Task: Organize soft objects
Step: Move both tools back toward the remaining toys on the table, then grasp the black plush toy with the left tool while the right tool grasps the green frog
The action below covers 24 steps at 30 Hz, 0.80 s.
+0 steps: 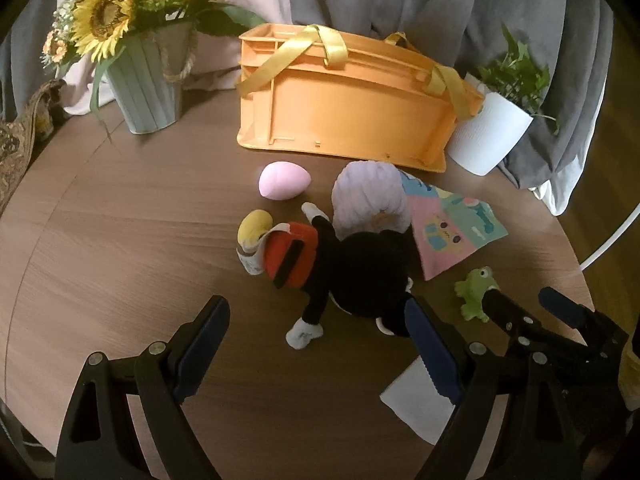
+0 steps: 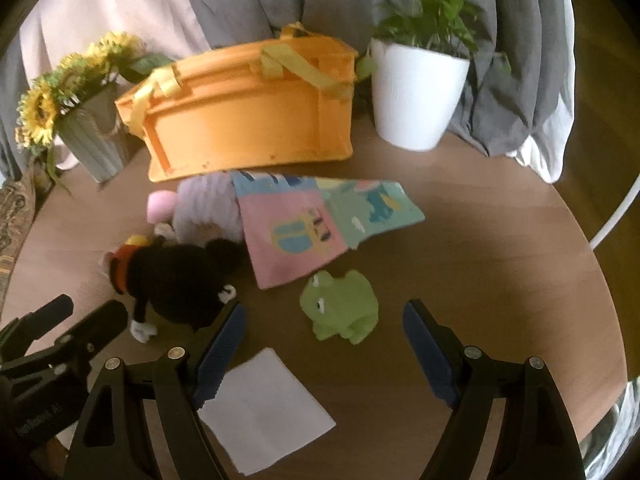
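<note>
Sizing up the plush pile before the grab

Left wrist view: my left fingers [image 1: 316, 344] stand wide apart, holding nothing, hovering over the black mouse plush [image 1: 356, 268] lying on the desk [image 1: 120, 240]. Behind it sit a pink egg [image 1: 284, 180] and a lilac plush [image 1: 370, 196], just before the orange crate [image 1: 344, 116]. The mouse looks light and squishy, so I'd pinch its fat middle.

Right wrist view: my right fingers [image 2: 322, 344] are apart too, empty, with the green frog [image 2: 342, 306] between them but untouched. It's probably soft; squeeze its body. The cloth book [image 2: 316, 220] looks floppy.
</note>
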Tool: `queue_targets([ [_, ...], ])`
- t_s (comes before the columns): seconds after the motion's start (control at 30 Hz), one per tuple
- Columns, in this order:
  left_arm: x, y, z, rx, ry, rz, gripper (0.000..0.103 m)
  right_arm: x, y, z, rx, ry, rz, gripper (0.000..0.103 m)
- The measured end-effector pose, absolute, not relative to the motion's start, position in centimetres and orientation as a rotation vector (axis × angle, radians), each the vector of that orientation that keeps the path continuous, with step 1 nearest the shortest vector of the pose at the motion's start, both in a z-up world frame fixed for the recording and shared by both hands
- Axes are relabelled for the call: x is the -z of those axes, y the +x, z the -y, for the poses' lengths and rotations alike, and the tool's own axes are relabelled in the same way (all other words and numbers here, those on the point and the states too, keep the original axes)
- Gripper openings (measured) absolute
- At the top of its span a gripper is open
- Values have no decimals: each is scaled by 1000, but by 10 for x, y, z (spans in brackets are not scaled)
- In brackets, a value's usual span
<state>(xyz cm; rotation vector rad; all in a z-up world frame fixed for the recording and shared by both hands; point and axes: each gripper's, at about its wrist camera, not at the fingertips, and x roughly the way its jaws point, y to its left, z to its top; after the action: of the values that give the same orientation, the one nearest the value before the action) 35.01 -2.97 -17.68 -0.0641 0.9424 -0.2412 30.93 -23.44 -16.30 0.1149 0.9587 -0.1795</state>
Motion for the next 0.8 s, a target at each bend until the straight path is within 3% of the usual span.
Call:
queue_targets([
  [0.7,204,390,54,272,-59,-931,90,214,341,258,226,194,-1054,81],
  [0.77,203,391,55,276,-66,-922,88,217,342,259,219,208,-1059,81],
  [0.8,202,391,55,278,-67,-918,85,218,343,259,219,208,-1061,76],
])
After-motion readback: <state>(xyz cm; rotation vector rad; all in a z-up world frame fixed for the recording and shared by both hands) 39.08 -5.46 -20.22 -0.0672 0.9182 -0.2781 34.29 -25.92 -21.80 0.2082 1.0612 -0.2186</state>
